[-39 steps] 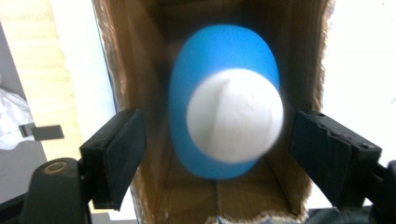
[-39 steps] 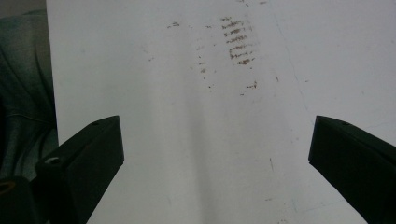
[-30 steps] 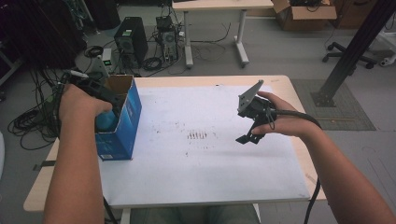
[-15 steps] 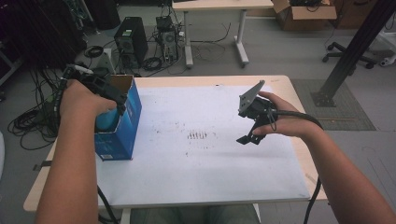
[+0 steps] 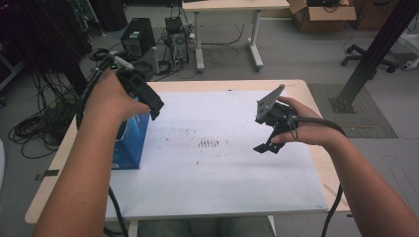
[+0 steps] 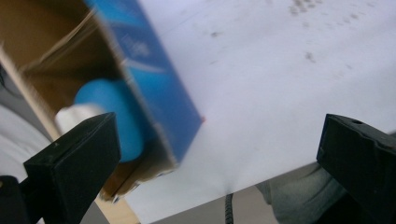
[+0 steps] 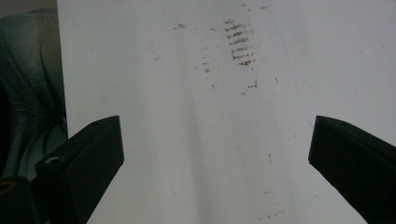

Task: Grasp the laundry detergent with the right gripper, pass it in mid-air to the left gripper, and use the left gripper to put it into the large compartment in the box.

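An open blue cardboard box [image 5: 132,140] stands at the left of the white table sheet [image 5: 222,187]. In the left gripper view a blue object [image 6: 112,112] with a white end lies inside the box [image 6: 159,93]. My left gripper [image 5: 154,109] hangs above the box's right edge. Its jaws have just been opening and stand wide apart with nothing between them [image 6: 219,140]. My right gripper [image 5: 267,145] hovers over the right half of the sheet, open and empty [image 7: 212,135], pointing down at faint brown marks [image 7: 238,44].
Brown marks [image 5: 210,143] dot the sheet's middle. Beyond the table's far edge are computer towers [image 5: 136,42], cable bundles [image 5: 44,123], a second desk [image 5: 227,7] and a black pillar [image 5: 375,54]. A person's trouser leg [image 7: 28,93] shows by the near edge.
The left hand has come up from the box and moved right, its jaws spreading wider. The right hand and gripper have stayed in place.
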